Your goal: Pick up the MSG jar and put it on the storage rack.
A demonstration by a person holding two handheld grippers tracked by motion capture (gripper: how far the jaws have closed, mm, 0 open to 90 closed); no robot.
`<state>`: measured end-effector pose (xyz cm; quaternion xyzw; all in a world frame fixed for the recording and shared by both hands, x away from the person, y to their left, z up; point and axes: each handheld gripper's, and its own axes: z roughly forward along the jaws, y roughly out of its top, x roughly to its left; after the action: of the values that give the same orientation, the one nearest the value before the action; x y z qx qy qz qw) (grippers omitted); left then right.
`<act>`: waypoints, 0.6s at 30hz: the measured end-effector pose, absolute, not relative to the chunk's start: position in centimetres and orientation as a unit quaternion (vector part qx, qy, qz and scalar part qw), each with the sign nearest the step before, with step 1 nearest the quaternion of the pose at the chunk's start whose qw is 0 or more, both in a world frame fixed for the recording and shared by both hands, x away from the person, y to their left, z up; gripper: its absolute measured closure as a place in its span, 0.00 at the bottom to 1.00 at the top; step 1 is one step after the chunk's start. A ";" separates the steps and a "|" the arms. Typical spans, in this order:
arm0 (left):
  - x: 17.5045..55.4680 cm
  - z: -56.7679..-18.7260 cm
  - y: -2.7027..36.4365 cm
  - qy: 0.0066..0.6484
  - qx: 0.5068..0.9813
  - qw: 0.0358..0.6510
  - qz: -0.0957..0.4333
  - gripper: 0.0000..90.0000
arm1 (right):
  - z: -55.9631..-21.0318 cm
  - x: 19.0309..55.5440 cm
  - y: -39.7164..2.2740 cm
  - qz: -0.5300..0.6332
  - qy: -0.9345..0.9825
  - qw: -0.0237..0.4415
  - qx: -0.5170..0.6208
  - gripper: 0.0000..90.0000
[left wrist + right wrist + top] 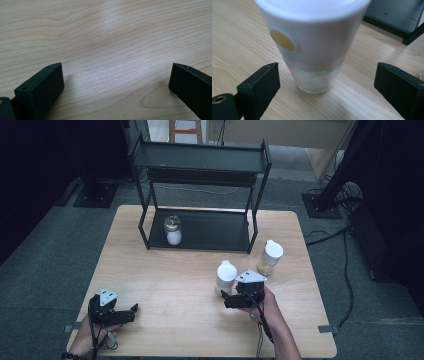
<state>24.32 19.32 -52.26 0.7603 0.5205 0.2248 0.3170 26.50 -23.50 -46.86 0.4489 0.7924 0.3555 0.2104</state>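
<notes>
Nearest to us, at the table's near left corner, our left gripper (131,310) rests low over bare wood, its jaws spread wide with nothing between them; its own view gives just the grain of the wooden table (112,37). Our left hand is cut off by the bottom edge of the high view.

Farther in and to the right, our right gripper (325,82) stands just on the near side of a white-topped jar (314,42). Its jaws are spread, one on either side of the jar's glass base, and neither pad touches the glass. In the high view the gripper body covers the jar's lower part (225,276), so we see little more than the white cap. In the right gripper view the jar's top is cut off by the upper edge and blurred; a round yellowish spot sits on the white part. A pale, whitish fill shows through the glass, though we cannot tell what it is.

We count three jars. The second (270,257), just right of and beyond the first, has a white cap and yellowish contents. The third (173,230), with a clear top and white contents, stands on the bottom shelf of the black rack (200,160) at the far side of the table, towards its left end. We count two shelves on the rack; the upper one is bare as far as we can see.
</notes>
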 end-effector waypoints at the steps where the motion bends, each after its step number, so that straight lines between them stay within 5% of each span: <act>1: 24.3 -52.3 19.3 0.521 0.760 0.317 0.225 0.00 | -46.8 26.6 -23.4 0.356 0.793 0.211 0.447 0.07; 18: 24.3 -52.3 19.3 0.520 0.761 0.317 0.224 0.00 | -45.6 27.4 -21.6 0.370 0.784 0.200 0.456 0.12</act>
<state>24.33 19.31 -52.26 0.7609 0.5198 0.2241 0.3172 27.44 -21.57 -45.60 0.4561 0.7843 0.3702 0.1996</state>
